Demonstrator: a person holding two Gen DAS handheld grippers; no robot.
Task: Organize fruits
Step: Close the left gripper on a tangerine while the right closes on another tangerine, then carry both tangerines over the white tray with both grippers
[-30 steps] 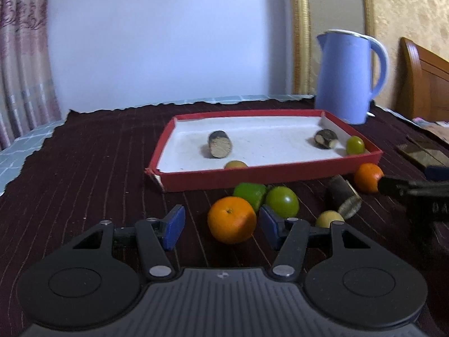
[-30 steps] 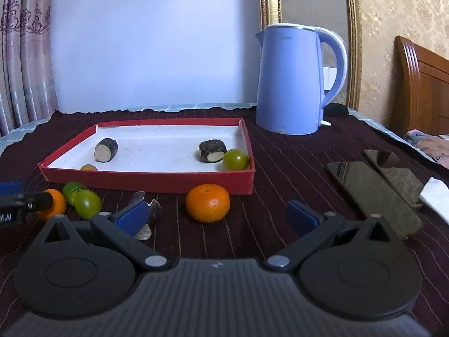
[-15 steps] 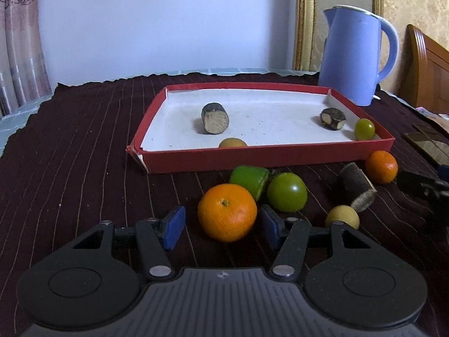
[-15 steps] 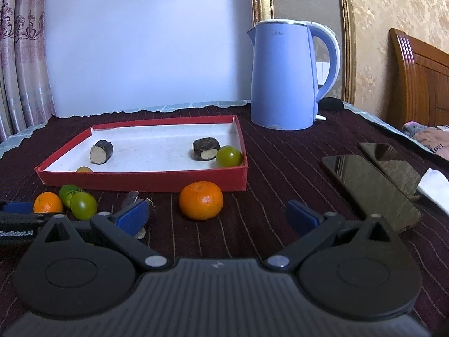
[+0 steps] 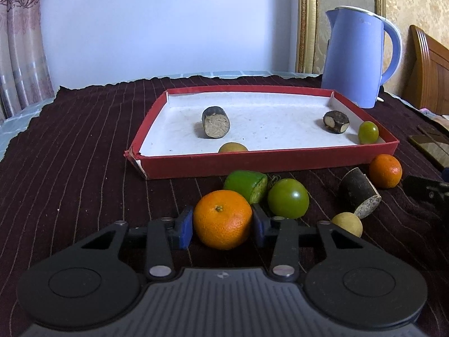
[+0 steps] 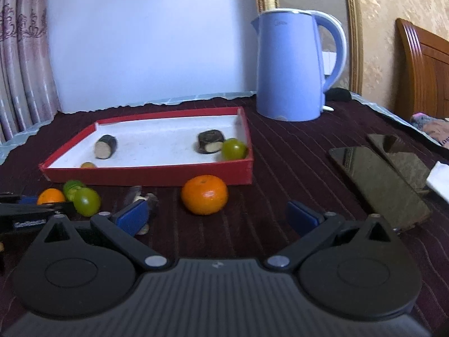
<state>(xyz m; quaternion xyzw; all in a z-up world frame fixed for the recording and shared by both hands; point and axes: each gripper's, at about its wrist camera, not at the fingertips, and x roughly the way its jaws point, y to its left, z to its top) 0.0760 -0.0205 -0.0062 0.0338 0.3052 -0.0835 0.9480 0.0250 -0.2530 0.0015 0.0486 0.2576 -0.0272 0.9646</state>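
My left gripper (image 5: 222, 226) is shut on an orange (image 5: 222, 219) on the dark tablecloth; its blue pads (image 5: 185, 227) touch both sides. Behind it lie a cut green fruit (image 5: 246, 186), a green round fruit (image 5: 288, 198), a dark stub (image 5: 358, 192), a small yellow fruit (image 5: 347, 223) and a second orange (image 5: 385, 171). The red tray (image 5: 269, 160) holds two dark stubs, a yellow fruit and a green fruit. My right gripper (image 6: 219, 216) is open and empty, just short of the second orange (image 6: 204, 194).
A blue kettle (image 6: 291, 67) stands behind the tray at the right. Two dark phones (image 6: 378, 182) lie on the cloth at the right, with a white item beyond them. A wooden headboard is at the far right.
My left gripper has moved forward around the orange and closed its pads onto it. My right gripper has moved a little closer to the second orange.
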